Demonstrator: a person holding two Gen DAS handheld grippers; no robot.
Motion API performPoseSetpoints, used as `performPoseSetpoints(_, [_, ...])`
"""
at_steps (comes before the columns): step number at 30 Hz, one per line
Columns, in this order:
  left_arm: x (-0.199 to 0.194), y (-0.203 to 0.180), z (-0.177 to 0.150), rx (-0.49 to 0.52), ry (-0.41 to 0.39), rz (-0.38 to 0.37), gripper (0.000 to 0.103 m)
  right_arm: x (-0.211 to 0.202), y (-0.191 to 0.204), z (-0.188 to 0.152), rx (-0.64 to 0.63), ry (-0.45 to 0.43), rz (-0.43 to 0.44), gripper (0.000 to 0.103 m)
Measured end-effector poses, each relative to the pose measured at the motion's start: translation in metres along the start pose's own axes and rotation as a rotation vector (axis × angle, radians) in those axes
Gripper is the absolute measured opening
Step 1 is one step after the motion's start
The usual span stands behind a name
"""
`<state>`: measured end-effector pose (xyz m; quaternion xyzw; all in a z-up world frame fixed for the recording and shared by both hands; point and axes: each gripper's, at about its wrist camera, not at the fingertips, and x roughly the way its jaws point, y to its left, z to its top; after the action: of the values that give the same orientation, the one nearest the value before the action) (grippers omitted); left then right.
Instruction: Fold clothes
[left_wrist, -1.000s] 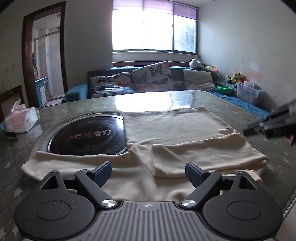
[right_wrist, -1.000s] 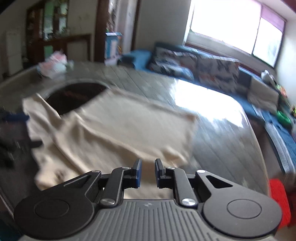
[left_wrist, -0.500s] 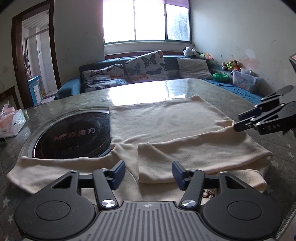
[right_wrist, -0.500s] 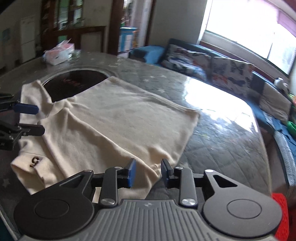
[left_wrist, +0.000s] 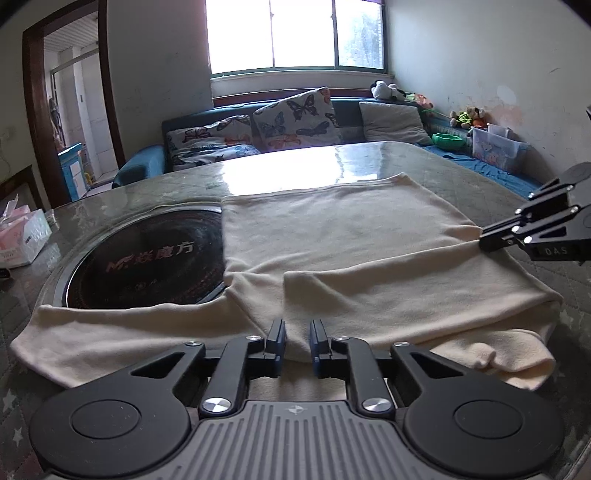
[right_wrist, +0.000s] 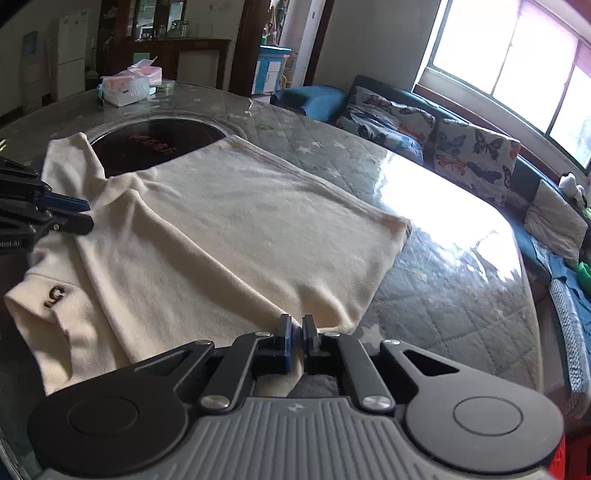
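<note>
A cream long-sleeved top (left_wrist: 351, 251) lies flat on the round table, one sleeve folded across its body; it also shows in the right wrist view (right_wrist: 229, 229). My left gripper (left_wrist: 297, 332) is shut on the near edge of the folded part by the collar. My right gripper (right_wrist: 296, 328) is shut on the top's side edge; it also shows at the right of the left wrist view (left_wrist: 484, 236). The left gripper shows at the left edge of the right wrist view (right_wrist: 79, 214).
A black round hotplate (left_wrist: 147, 258) is set in the table, partly under the top. A tissue pack (left_wrist: 22, 236) sits at the table's left edge. A sofa with butterfly cushions (left_wrist: 295, 118) stands beyond the table (right_wrist: 443, 280).
Both grippers have closed from open onto the top's edges. The left came down and forward to the near fold; the right came down to the side edge.
</note>
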<state>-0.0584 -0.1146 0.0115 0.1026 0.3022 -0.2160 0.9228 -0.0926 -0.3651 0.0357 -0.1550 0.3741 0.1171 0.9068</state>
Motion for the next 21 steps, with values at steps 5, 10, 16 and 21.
performPoseSetpoints(5, [-0.005,0.005,0.004,-0.022,-0.007,0.021,0.016,-0.002,-0.002,-0.001,0.023,-0.010,-0.012,0.007])
performPoseSetpoints(10, [-0.001,0.000,0.017,-0.029,-0.035,-0.031,0.017,-0.022,0.003,-0.001,0.057,-0.044,0.027,0.009])
performPoseSetpoints(16, [0.015,-0.007,0.025,-0.024,-0.029,-0.065,0.017,-0.037,0.024,-0.018,0.073,-0.030,0.074,0.010])
performPoseSetpoints(21, [0.025,-0.003,0.018,-0.028,-0.006,-0.032,0.017,-0.039,0.032,-0.035,0.087,-0.014,0.063,0.016])
